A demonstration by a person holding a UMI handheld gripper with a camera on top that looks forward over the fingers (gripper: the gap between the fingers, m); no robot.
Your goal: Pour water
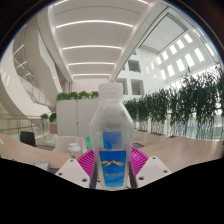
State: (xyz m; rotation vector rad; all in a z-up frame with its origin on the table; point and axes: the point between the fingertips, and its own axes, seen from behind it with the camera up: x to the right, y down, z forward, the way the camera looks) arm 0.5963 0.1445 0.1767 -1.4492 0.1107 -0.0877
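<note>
— What lies around us?
— A tall white atrium with green plant walls [185, 105] far right, open room everywhere.
— And our gripper [112, 160]?
— We're clenched on the clear plastic water bottle with a blue label [112, 145], upright between the magenta pads [88, 160].

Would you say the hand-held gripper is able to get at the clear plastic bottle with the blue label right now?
Probably yes: the clear plastic bottle with the blue label already stands between the hand-held gripper fingers, nothing blocking.
</note>
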